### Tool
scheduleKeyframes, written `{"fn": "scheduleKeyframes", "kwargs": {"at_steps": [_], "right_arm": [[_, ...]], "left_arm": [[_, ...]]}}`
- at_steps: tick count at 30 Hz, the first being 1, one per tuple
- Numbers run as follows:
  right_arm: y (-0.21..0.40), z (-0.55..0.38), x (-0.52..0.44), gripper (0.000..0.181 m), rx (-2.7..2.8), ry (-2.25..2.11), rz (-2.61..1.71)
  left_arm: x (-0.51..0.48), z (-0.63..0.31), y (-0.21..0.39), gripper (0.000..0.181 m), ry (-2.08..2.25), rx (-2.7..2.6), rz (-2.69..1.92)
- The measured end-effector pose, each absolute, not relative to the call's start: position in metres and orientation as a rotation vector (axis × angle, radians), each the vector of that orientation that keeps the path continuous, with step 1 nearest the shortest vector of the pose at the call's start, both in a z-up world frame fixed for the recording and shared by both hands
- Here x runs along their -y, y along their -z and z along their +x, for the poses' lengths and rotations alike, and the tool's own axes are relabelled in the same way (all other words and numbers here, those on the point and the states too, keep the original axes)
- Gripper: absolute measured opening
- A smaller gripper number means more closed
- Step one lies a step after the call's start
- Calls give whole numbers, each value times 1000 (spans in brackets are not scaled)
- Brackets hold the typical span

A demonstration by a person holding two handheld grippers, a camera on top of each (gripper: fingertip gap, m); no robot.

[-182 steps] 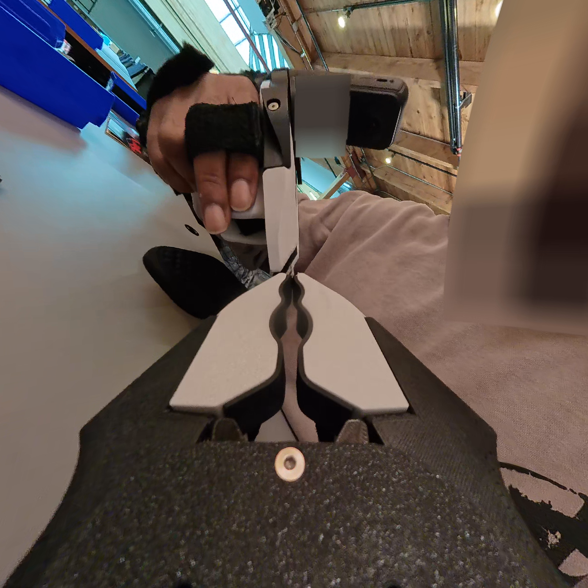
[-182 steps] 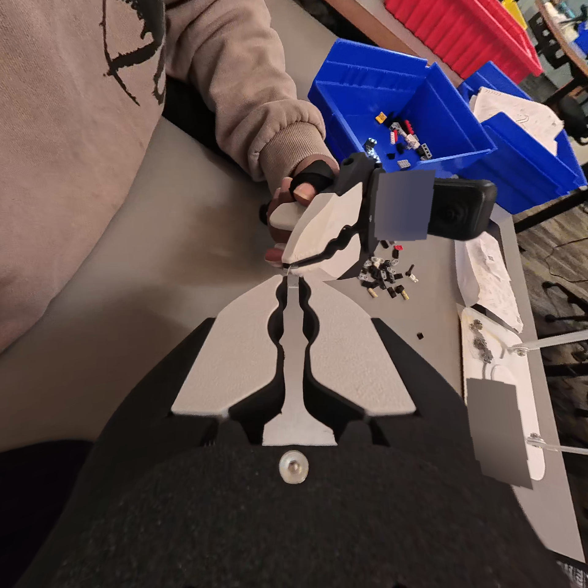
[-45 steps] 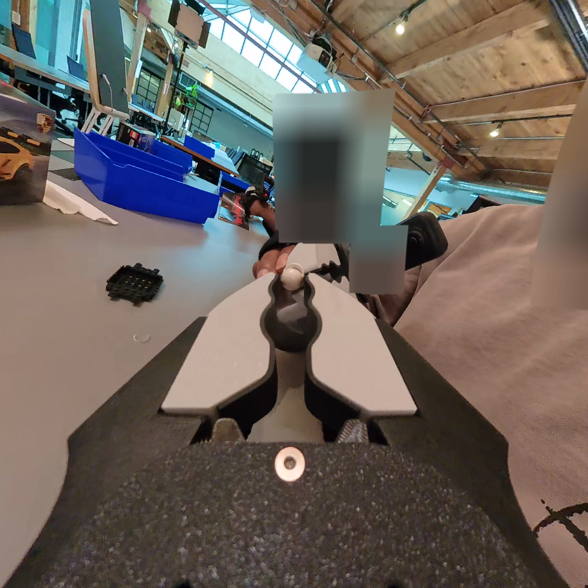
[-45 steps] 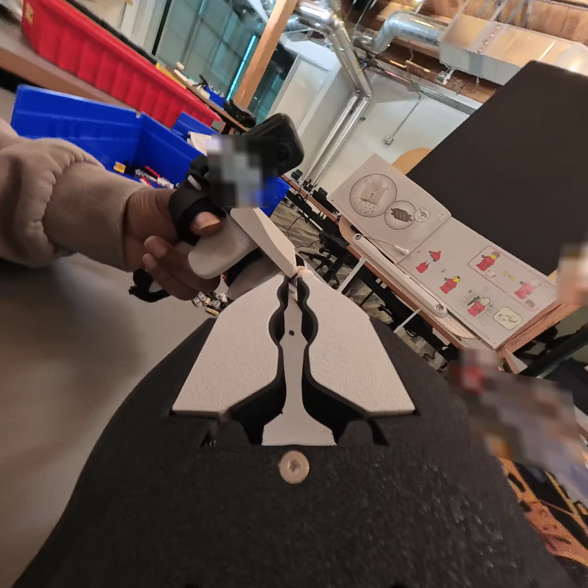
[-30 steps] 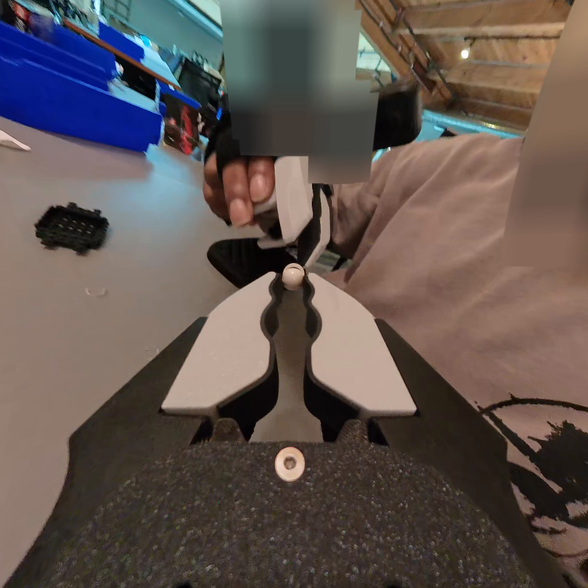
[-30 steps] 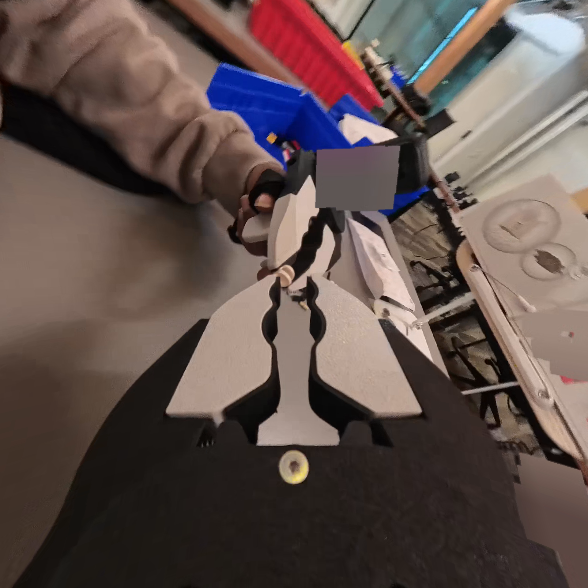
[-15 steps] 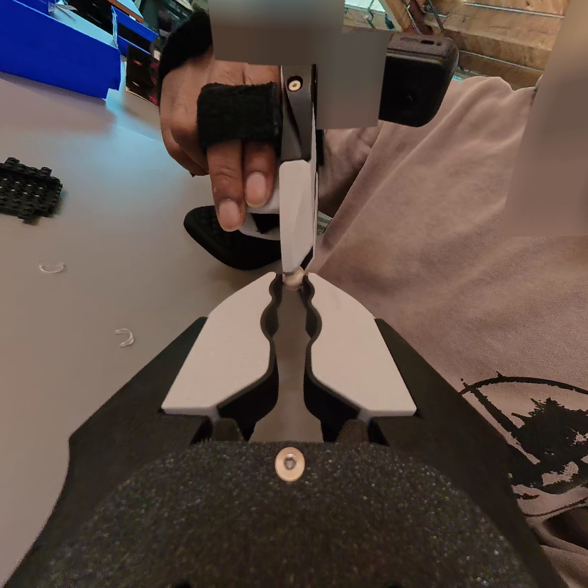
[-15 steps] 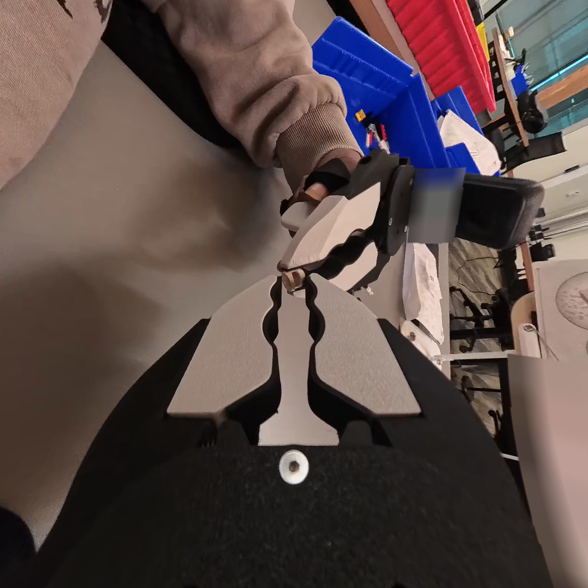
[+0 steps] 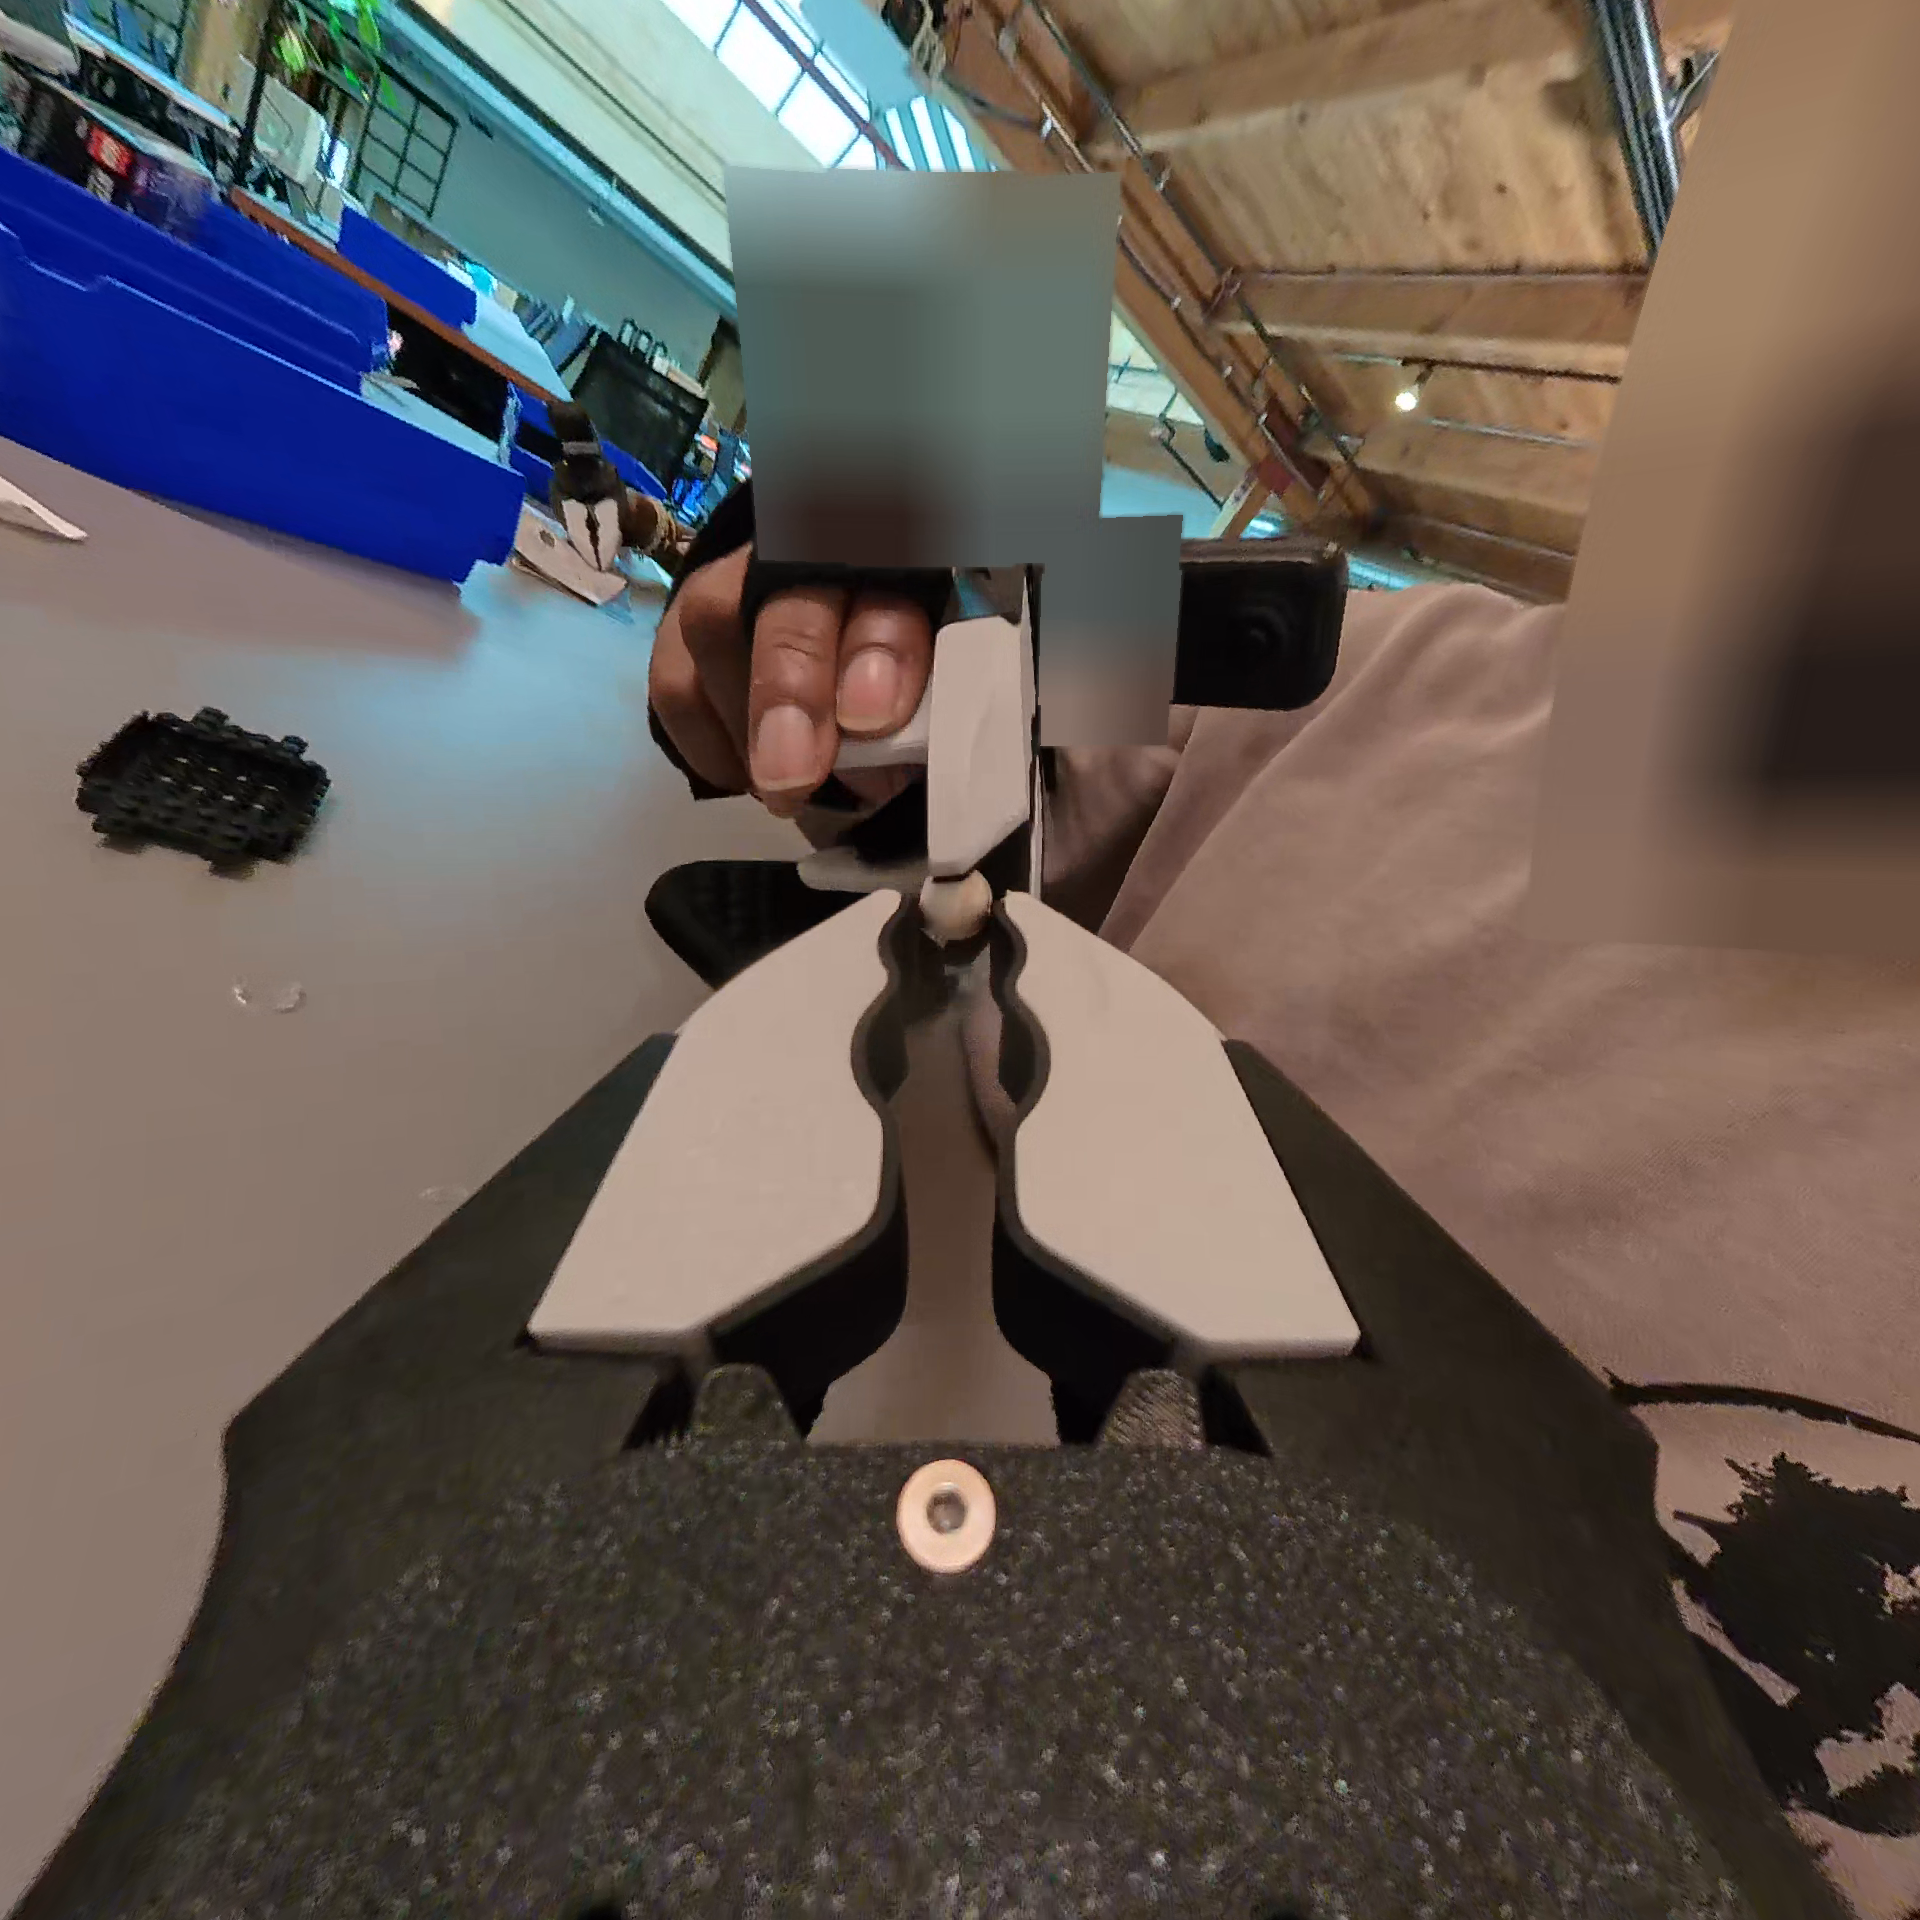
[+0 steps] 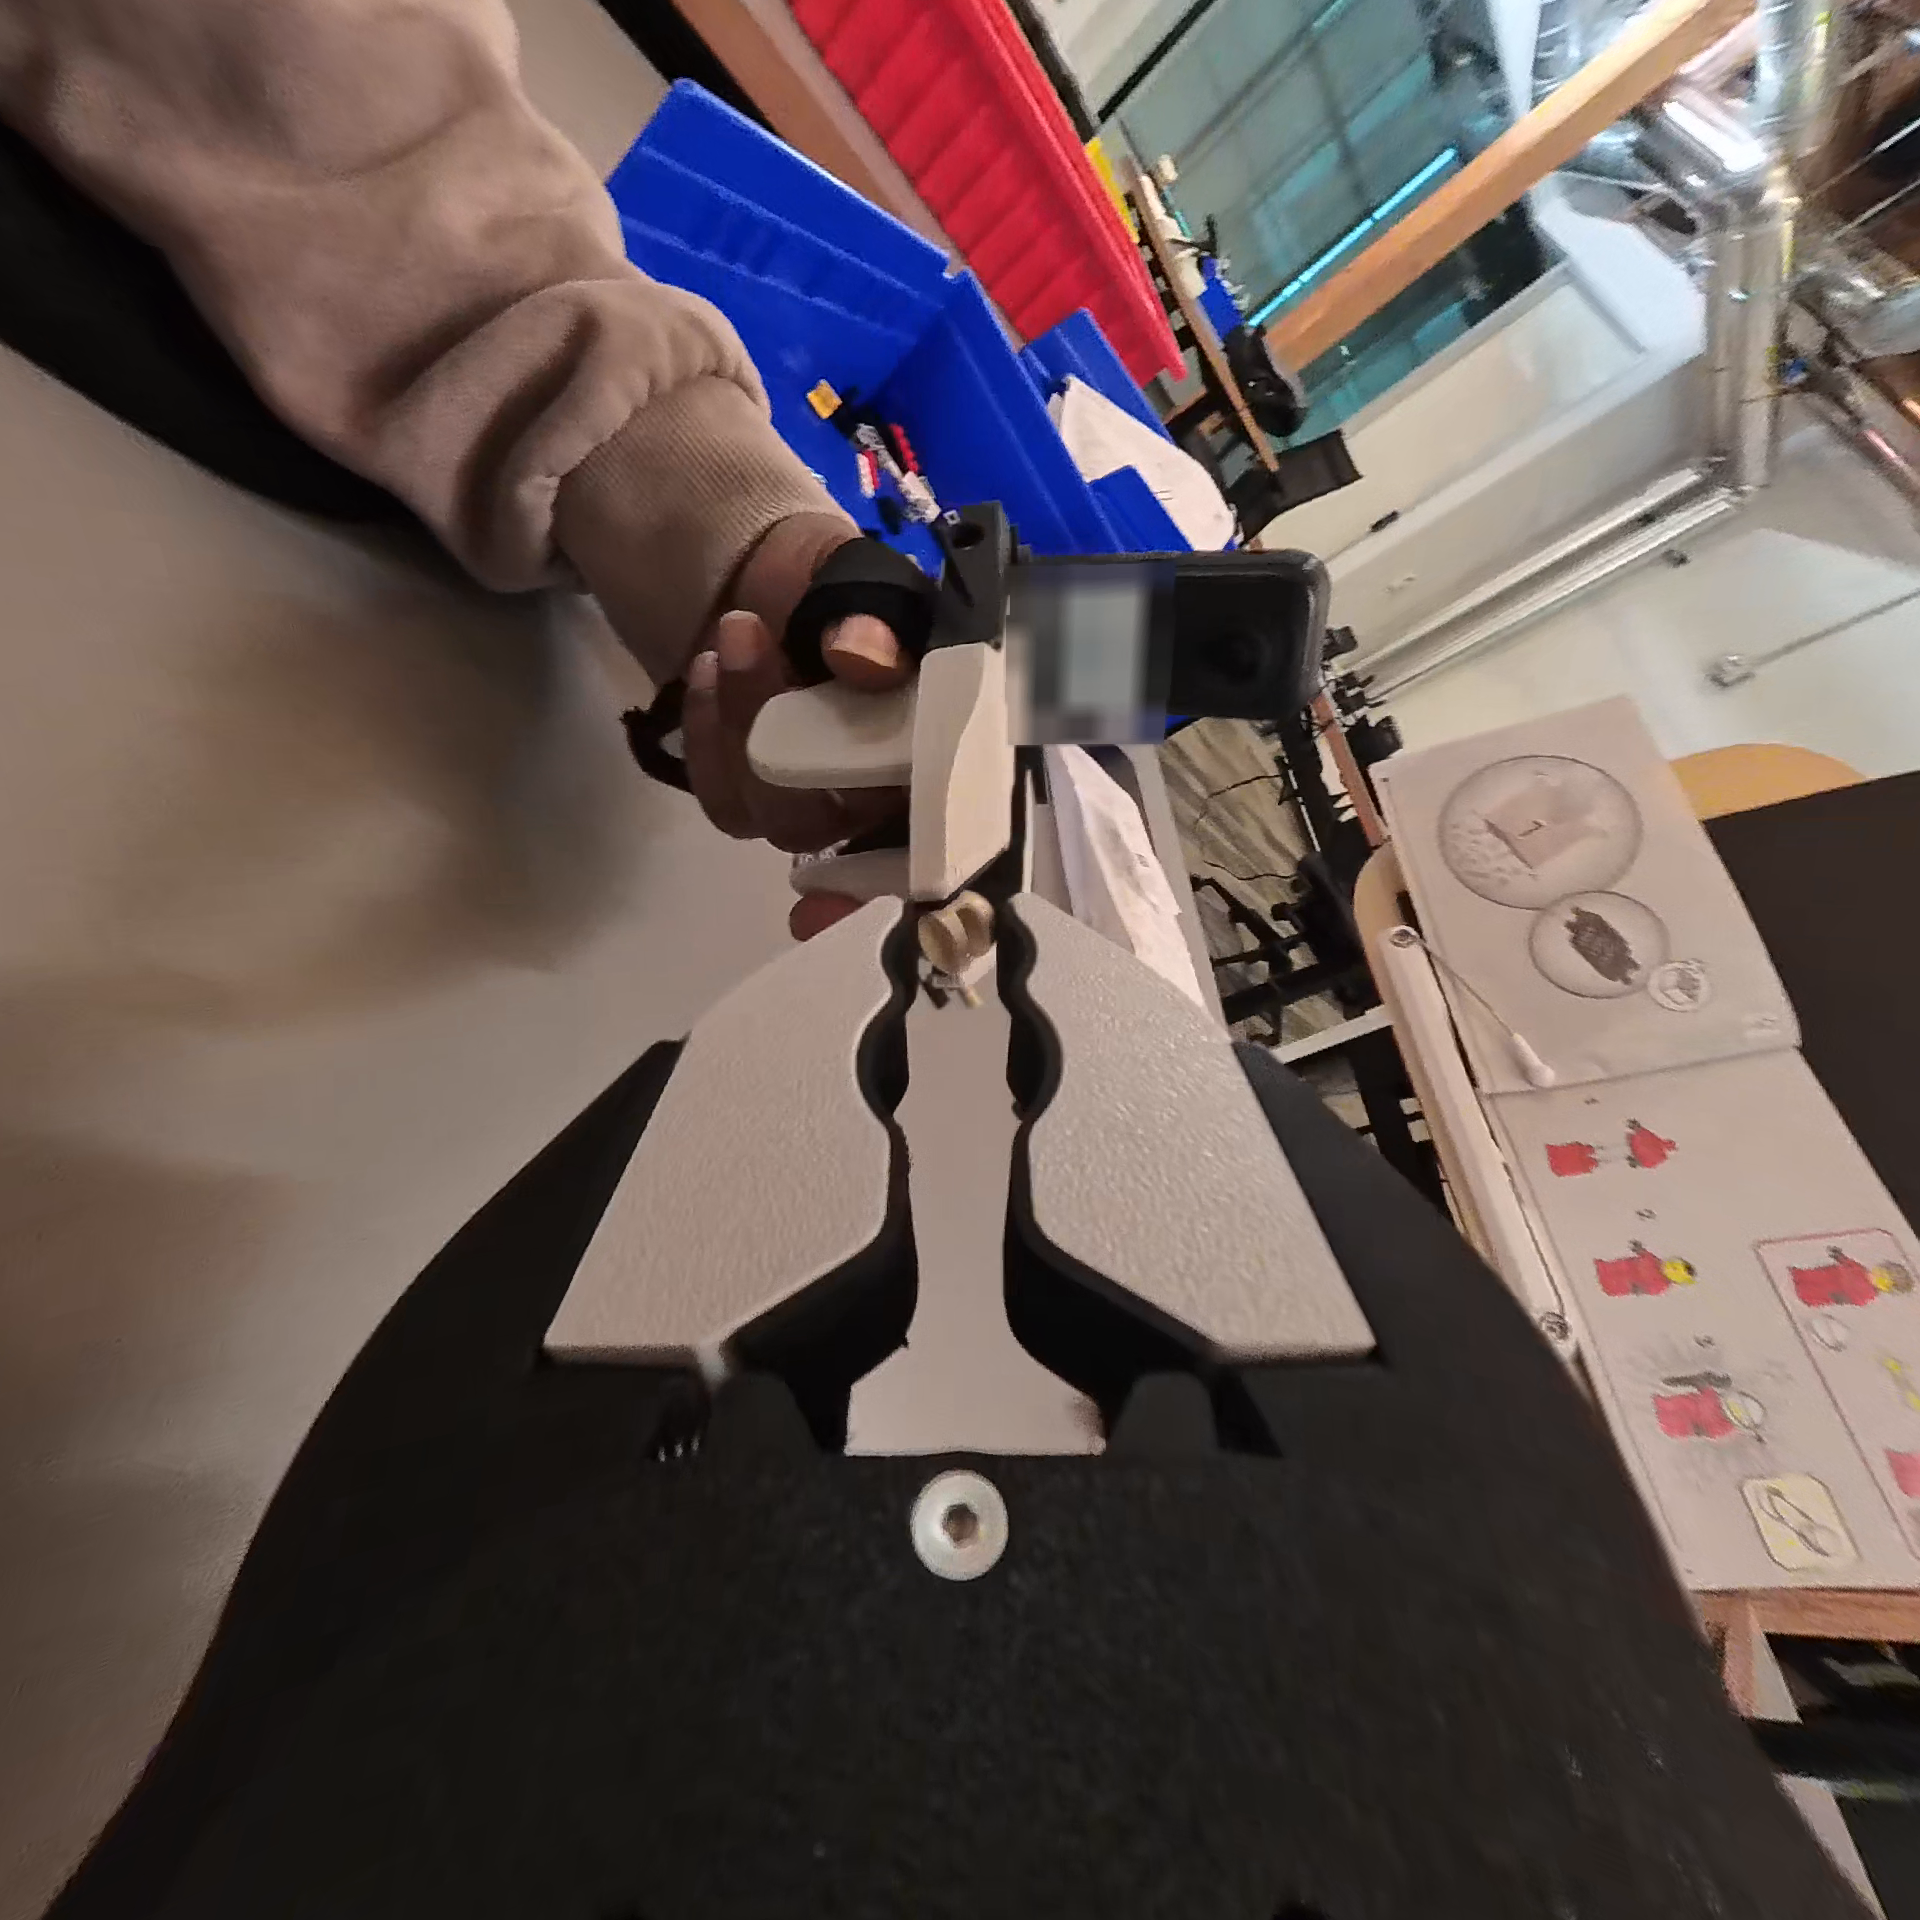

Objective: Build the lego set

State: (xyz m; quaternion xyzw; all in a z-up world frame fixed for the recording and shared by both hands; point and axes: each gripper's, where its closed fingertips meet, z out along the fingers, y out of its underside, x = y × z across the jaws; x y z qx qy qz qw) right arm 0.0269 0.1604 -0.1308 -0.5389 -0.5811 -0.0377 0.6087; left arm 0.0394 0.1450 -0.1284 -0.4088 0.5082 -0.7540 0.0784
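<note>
I have the two grippers meeting tip to tip above the grey table [image 9: 312,1039], and the piece that matters sits right at that meeting point. It is a small cream-coloured lego piece [image 9: 958,912], rounded like a ball from my left camera; from the right camera the same cream piece [image 10: 956,928] shows a loop or hollow in its side, with a tiny dark bit and a pale peg hanging just under it. My left gripper [image 9: 951,920] is drawn nearly together, its tips pinching the ball. My right gripper [image 10: 954,914] stands at a similar narrow gap with the piece between its tips, but I cannot tell whether it grips or merely touches. A black studded plate [image 9: 203,788] lies well apart on the table to the left. Blue bins [image 10: 831,312] holding loose small parts sit behind the left hand [image 10: 748,727], and an open instruction booklet [image 10: 1662,1143] is propped at the right.
</note>
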Motion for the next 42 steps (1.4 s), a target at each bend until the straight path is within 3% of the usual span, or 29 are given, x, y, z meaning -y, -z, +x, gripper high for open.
{"fn": "scheduleKeyframes", "kwargs": {"at_steps": [9, 15, 21, 35, 42], "right_arm": [[130, 42, -171, 18, 1244, -59, -1414], [217, 94, -167, 17, 1309, -175, -2003], [260, 96, -163, 11, 1373, -11, -2062], [277, 90, -170, 3, 1552, -101, -2095], [248, 86, -160, 1, 1558, -466, -2062]], "left_arm": [[-159, 44, 126, 12, 2225, -1422, -1244], [-181, 48, 145, 12, 2129, -1381, -1385], [-181, 52, 155, 12, 2066, -1417, -1443], [-165, 44, 175, 12, 1998, -1644, -1429], [-155, 41, 174, 12, 2077, -1679, -1359]]}}
